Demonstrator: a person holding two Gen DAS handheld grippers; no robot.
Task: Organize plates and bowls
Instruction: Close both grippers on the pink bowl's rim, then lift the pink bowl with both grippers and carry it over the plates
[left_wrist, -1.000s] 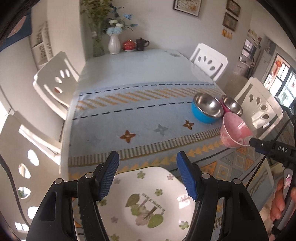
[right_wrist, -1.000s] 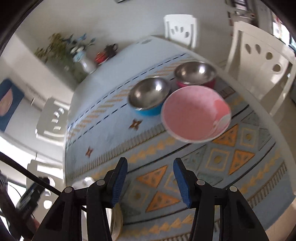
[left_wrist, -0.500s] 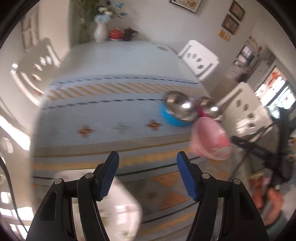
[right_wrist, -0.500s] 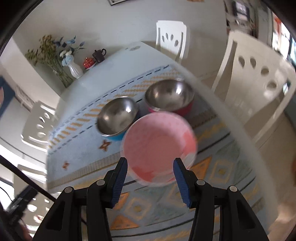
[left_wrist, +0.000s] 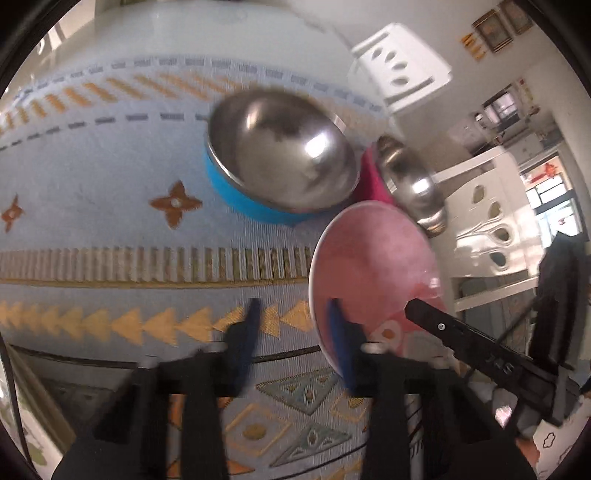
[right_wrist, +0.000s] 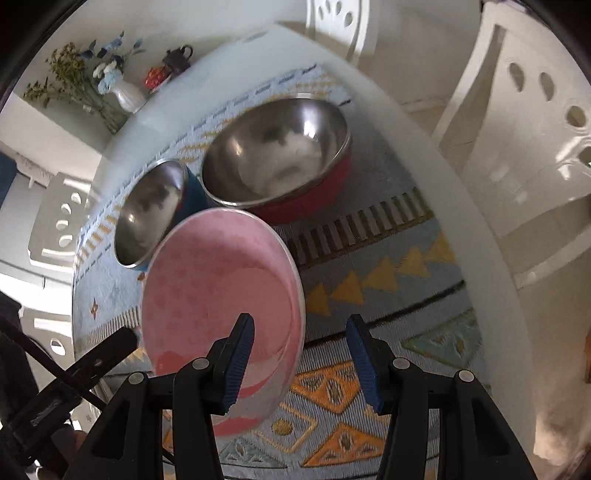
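A pink bowl (left_wrist: 373, 273) (right_wrist: 221, 288) stands on the patterned cloth in front of two steel-lined bowls, one with a blue wall (left_wrist: 258, 199) (right_wrist: 147, 218) and one with a red wall (left_wrist: 373, 181) (right_wrist: 314, 199). My left gripper (left_wrist: 293, 319) is blurred and its jaws are closing, with the pink bowl's near-left rim between them and a gap still showing. My right gripper (right_wrist: 301, 352) is open and straddles the bowl's right rim, one finger over the inside and one outside. A sliver of the floral plate (left_wrist: 35, 448) shows at the bottom left.
The table's white edge (right_wrist: 461, 229) curves close on the right, with white chairs (right_wrist: 535, 147) (left_wrist: 399, 70) beyond it. A vase of flowers (right_wrist: 125, 96) and a dark teapot (right_wrist: 177, 59) stand at the table's far end.
The left gripper swung right, off the floral plate, down to the pink bowl, and its jaws narrowed. The right gripper also came down until the bowl's rim sits between its fingers.
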